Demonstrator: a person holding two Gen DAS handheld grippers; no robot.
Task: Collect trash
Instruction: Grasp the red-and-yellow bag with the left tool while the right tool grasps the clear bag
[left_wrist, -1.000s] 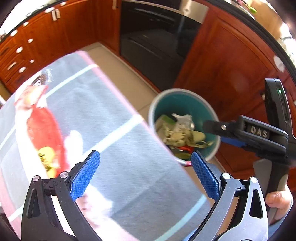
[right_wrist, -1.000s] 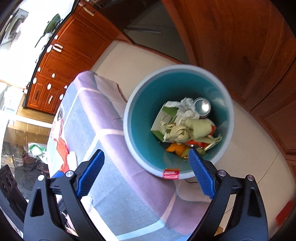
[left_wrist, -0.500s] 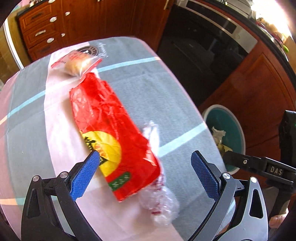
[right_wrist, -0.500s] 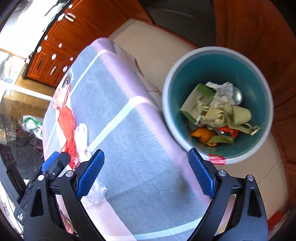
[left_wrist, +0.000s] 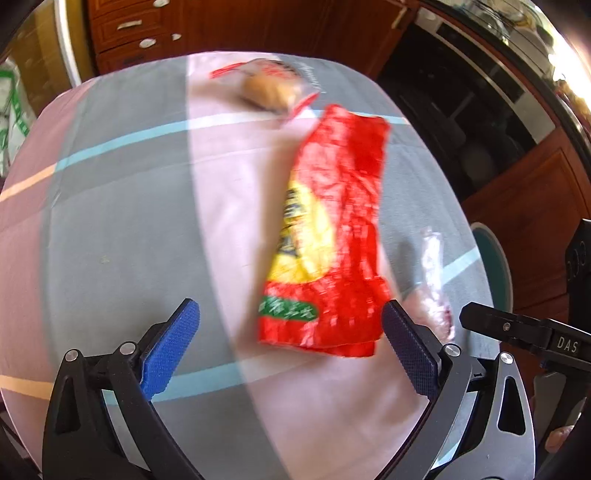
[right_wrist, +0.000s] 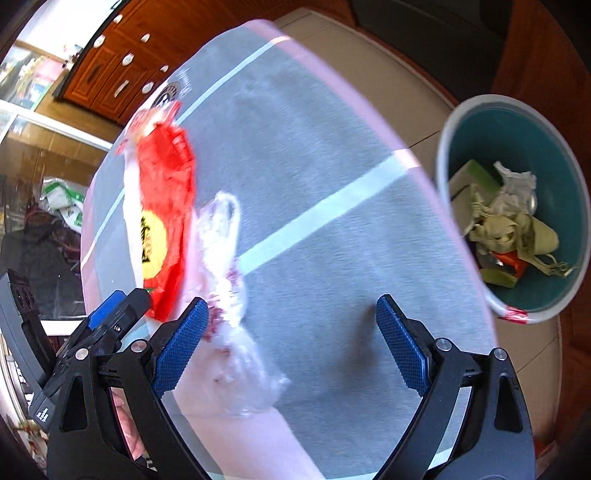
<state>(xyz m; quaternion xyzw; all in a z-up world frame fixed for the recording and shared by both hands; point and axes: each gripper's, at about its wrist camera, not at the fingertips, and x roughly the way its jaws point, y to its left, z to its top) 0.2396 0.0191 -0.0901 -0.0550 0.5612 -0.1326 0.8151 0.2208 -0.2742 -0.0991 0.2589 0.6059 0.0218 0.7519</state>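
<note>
Red snack wrapper (left_wrist: 332, 236), crumpled, with yellow patch and green label, flat on the cloth-covered counter (left_wrist: 129, 221); near end between the blue pads of the left gripper (left_wrist: 290, 349), above the cloth, not touched by either pad. Clear crinkled plastic bag (right_wrist: 225, 266) just beside the wrapper's right edge, partly in front of the left pad of the right gripper (right_wrist: 291, 341); contact not discernible. Small clear packet with a tan lump inside (left_wrist: 266, 88) at the wrapper's far end, touching or nearly so. Jaws of both grippers spread wide, nothing pinched. Teal bin (right_wrist: 517, 218) on the floor past the counter's right edge, holding paper, peel and other scraps. Wooden cabinets (left_wrist: 140, 33) and dark oven door (left_wrist: 461, 110) beyond. Part of a hand (right_wrist: 127, 424) behind the left gripper's handle
</note>
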